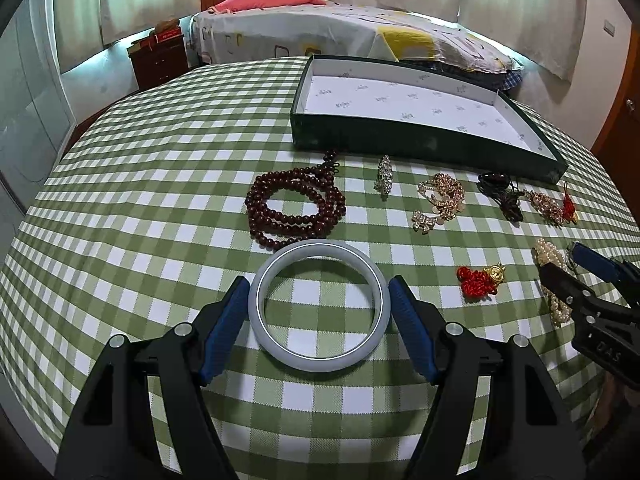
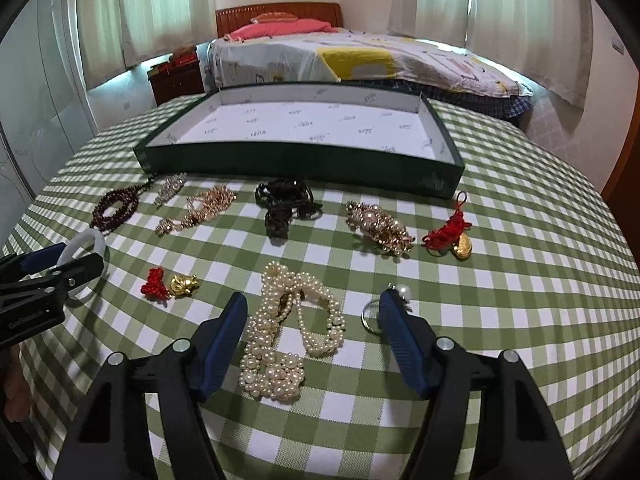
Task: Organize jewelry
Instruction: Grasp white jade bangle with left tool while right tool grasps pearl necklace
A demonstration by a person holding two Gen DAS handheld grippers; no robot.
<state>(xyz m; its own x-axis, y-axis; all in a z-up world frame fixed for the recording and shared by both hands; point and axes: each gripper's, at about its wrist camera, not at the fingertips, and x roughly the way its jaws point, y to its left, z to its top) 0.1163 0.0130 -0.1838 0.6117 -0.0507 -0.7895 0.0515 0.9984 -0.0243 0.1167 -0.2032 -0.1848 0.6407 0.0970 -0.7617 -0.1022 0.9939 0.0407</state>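
Fingers (image 1: pixel 224 320) spread over green checked tablecloth (image 1: pixel 160 184); bed (image 1: pixel 320 28) behind.

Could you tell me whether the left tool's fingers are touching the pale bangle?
Apart: in the left wrist view, tablecloth shows between each blue finger and the bangle.

A pale jade bangle (image 1: pixel 318 305) lies flat between my left fingers. A heaped pearl necklace (image 2: pixel 289 330) lies between my right ones. Behind both, the green tray (image 2: pixel 304 162) sits empty.
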